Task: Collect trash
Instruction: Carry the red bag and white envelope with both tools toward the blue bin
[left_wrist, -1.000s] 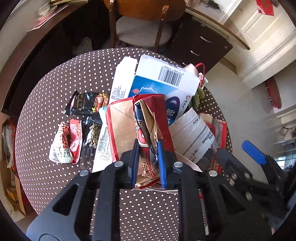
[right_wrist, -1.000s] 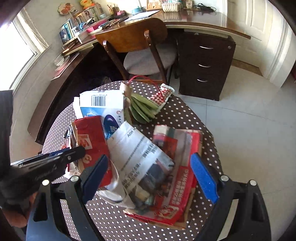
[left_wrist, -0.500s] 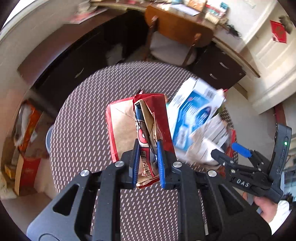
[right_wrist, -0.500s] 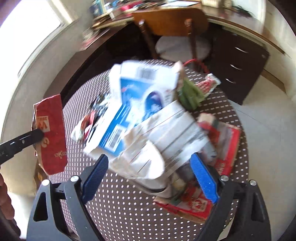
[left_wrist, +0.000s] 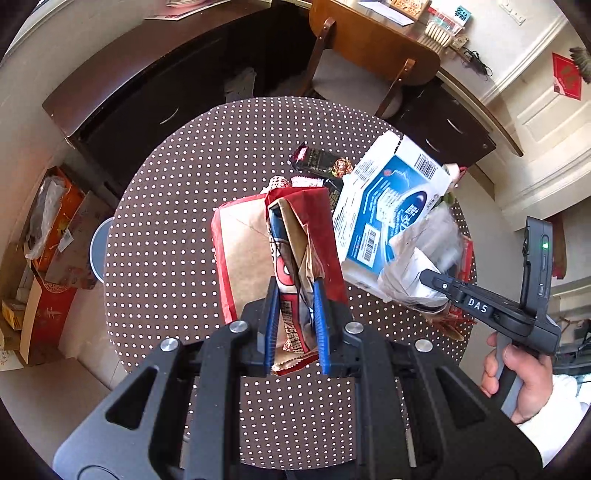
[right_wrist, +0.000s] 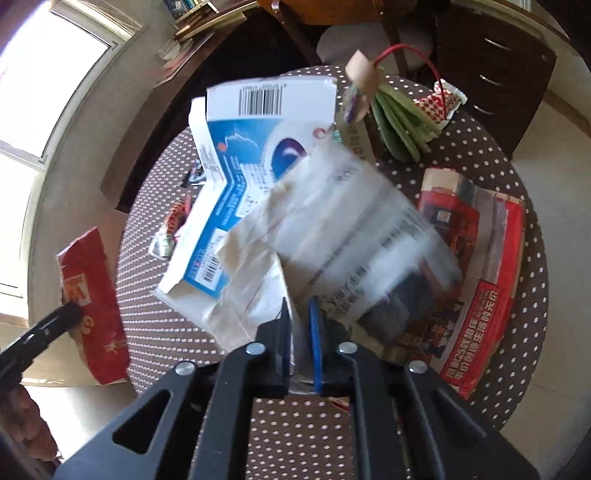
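Left hand-held gripper (left_wrist: 294, 325) clamped on red paper bag (left_wrist: 291, 236), lengthwise away; right hand-held gripper (right_wrist: 300, 339) seemingly pinching blurred newspaper (right_wrist: 343, 236).

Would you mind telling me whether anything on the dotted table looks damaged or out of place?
Yes: the blue-and-white carton is torn open and flattened, leaning tilted on the crumpled paper that the right hand-held gripper pinches, not lying flat on the table.

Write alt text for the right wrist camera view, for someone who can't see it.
The right gripper is shut on a crumpled sheet of printed paper above a round polka-dot table, with a blue and white carton behind it. A red flyer lies on the table at right; at far left the left gripper holds a red paper bag.
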